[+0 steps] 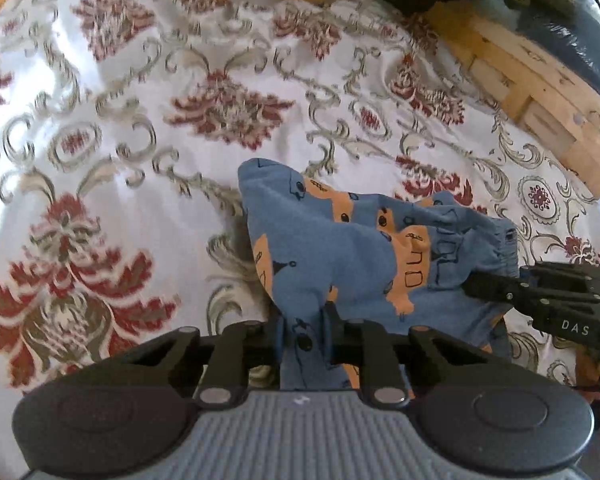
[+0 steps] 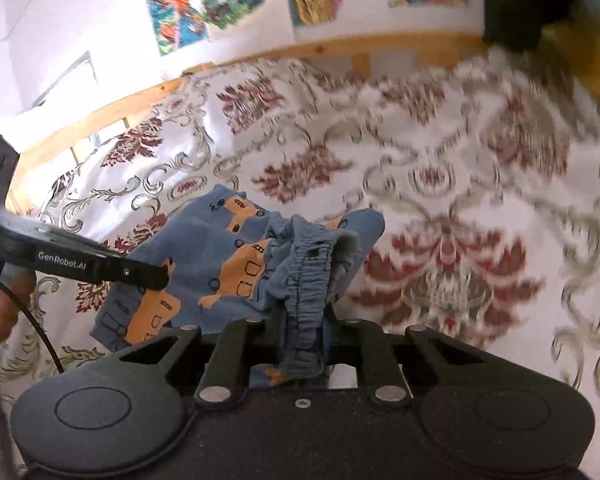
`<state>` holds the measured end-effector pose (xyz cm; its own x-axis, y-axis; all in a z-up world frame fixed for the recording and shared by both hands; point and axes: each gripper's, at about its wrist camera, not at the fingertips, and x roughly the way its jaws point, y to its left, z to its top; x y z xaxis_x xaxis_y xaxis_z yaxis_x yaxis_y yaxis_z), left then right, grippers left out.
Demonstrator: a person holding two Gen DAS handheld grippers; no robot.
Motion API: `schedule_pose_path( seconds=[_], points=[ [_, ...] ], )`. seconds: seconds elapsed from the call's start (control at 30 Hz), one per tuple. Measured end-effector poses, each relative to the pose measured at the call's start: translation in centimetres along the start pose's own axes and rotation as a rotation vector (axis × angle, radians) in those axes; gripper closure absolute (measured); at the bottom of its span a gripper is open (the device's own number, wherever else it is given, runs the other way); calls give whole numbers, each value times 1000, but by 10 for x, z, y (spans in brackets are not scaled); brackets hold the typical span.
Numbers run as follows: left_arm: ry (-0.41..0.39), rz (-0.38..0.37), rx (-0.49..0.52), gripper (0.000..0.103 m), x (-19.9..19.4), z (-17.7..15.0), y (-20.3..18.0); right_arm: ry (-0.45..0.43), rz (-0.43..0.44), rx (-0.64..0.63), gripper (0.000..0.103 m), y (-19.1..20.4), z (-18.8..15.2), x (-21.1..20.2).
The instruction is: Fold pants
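Small blue pants (image 1: 340, 252) with orange printed patches hang bunched above a floral bedspread (image 1: 120, 140). My left gripper (image 1: 304, 336) is shut on a blue fold of the pants at the bottom centre of the left wrist view. My right gripper (image 2: 306, 336) is shut on the gathered elastic waistband (image 2: 308, 276) of the pants (image 2: 228, 264). The right gripper also shows in the left wrist view (image 1: 472, 284), pinching the pants' right edge. The left gripper shows in the right wrist view (image 2: 160, 278), clamped on the pants' left side.
The white bedspread with red and grey ornaments (image 2: 440, 200) covers the bed. A wooden bed frame (image 1: 532, 92) runs along the far and right side. Dark bags (image 1: 560, 20) lie at the top right. Colourful posters (image 2: 208, 0) hang on the white wall.
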<state>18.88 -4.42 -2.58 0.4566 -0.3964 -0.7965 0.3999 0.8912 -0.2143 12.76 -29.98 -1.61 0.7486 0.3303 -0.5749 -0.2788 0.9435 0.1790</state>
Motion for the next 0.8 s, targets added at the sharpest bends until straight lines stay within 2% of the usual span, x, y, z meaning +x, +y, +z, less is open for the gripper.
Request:
schedule_pose_path(
  seconds=[0.13, 0.27, 0.37, 0.43, 0.53, 0.67, 0.8],
  points=[
    [-71, 45, 46, 83, -8, 3, -10, -84, -58, -131, 87, 15, 6, -4],
    [-143, 79, 62, 83, -12, 8, -16, -143, -108, -201, 87, 21, 24, 15],
    [-205, 124, 56, 83, -7, 20, -17, -112, -101, -187, 87, 14, 38, 38],
    [-218, 122, 32, 83, 0, 30, -9, -71, -95, -155, 87, 7, 42, 55],
    [-190, 112, -10, 83, 18, 42, 9, -2, -99, -103, 87, -1, 42, 82],
    [-84, 78, -133, 82, 54, 41, 38, 47, -106, -40, 87, -12, 39, 103],
    [-83, 72, -114, 80, 58, 38, 43, 58, -95, 24, 86, -21, 32, 105]
  ],
)
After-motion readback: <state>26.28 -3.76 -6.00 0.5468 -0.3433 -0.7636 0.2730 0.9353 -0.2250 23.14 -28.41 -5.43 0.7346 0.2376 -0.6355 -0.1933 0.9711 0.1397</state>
